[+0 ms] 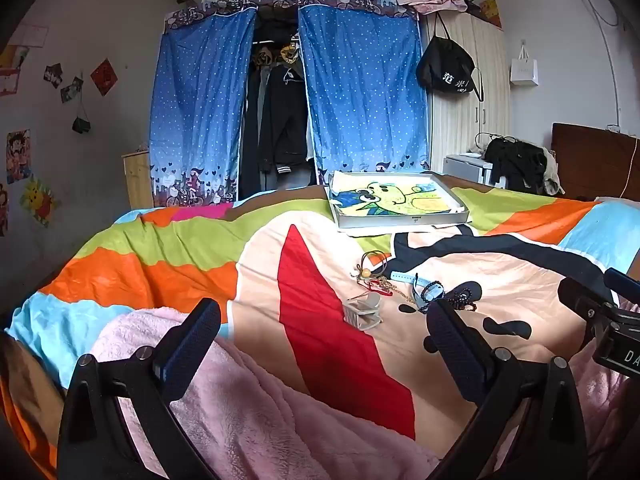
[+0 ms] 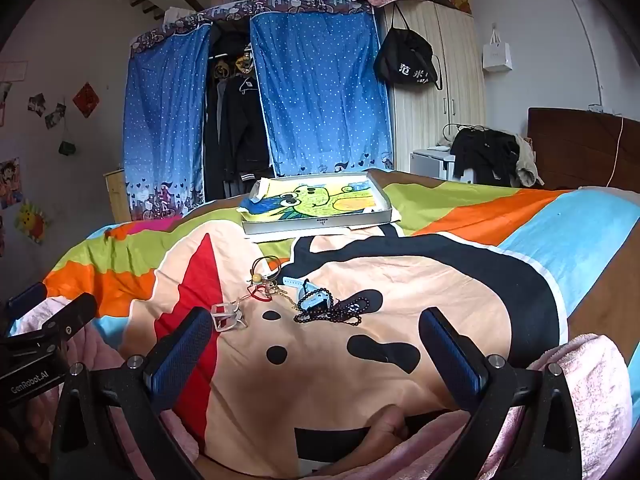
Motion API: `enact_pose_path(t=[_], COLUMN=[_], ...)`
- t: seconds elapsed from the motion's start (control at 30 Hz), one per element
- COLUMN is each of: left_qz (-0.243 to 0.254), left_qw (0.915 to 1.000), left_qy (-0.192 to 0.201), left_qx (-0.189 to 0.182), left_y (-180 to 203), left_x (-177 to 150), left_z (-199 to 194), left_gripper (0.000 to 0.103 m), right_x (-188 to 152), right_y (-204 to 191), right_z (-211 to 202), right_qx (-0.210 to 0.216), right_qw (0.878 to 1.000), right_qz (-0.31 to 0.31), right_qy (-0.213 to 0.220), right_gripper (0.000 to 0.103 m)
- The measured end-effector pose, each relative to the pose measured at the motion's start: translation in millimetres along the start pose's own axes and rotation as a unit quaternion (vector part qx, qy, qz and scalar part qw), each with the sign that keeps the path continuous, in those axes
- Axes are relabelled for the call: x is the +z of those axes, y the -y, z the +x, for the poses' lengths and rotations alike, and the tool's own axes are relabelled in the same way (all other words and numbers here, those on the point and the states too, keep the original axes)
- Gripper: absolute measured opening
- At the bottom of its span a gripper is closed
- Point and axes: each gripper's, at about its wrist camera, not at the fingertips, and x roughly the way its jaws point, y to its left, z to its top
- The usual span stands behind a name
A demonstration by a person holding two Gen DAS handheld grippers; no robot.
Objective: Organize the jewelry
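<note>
A small heap of jewelry lies mid-bed: a brown cord loop with a bead (image 1: 370,266) (image 2: 264,268), a red cord and gold chain (image 1: 382,286) (image 2: 266,294), a light-blue watch (image 1: 420,286) (image 2: 314,300), dark bead bracelets (image 1: 460,300) (image 2: 344,314) and a clear plastic clip (image 1: 362,314) (image 2: 228,318). Beyond it sits a shallow grey tray (image 1: 400,222) (image 2: 320,222) lined with a cartoon picture. My left gripper (image 1: 324,324) hovers open short of the heap. My right gripper (image 2: 316,330) is open too, just before the beads, holding nothing.
A colourful cartoon quilt (image 1: 180,248) (image 2: 460,280) covers the bed; a pink fleece blanket (image 1: 240,400) (image 2: 592,380) lies at the near edge. A blue curtained wardrobe (image 1: 360,92), a white wardrobe and a clothes-laden chair stand behind. A hand (image 2: 386,426) shows low down.
</note>
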Motion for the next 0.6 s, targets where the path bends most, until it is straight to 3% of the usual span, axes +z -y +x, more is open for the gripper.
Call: enact_pose_path(t=[0.6], left_qz=[0.001], left_qw=[1.0000], left_qy=[0.000], left_qx=[0.000], left_y=[0.0], left_x=[0.0], left_z=[0.0], left_gripper=[0.101], right_x=[-0.1], right_y=[0.7], right_z=[-0.5], right_qx=[0.001], right_qw=[1.000], right_qz=[0.001], right_qy=[0.003], right_gripper=[0.103])
